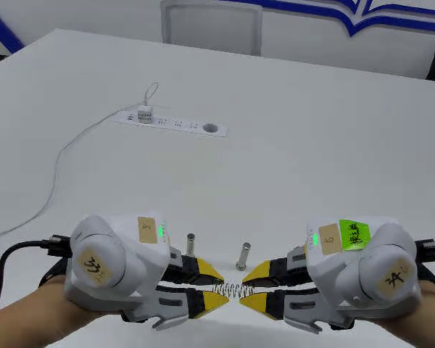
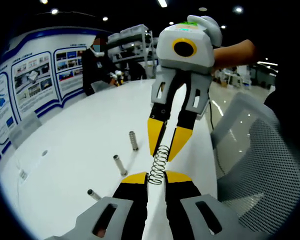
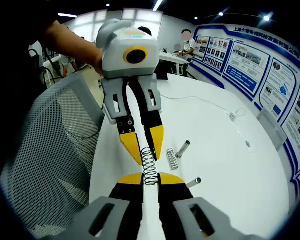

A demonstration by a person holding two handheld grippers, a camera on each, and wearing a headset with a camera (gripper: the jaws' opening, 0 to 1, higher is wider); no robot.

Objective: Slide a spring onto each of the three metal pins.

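Spring (image 1: 232, 290) hangs level just above the white counter (image 1: 290, 167), and both grippers have a bite on it: the left gripper (image 1: 222, 288) has its yellow-tipped jaws clamped on one end, and the right gripper (image 1: 243, 290) has its jaws pinched on the other, tips almost nose to nose. Over in the left gripper view, just beyond the tips, the first pin (image 2: 134, 140) already wears a coil, a bare pin (image 2: 120, 165) stands next to it, and a third pin (image 2: 93, 194) sits closest to the camera. Well back on the counter lies a power strip (image 1: 170, 123), its cable trailing off to the left
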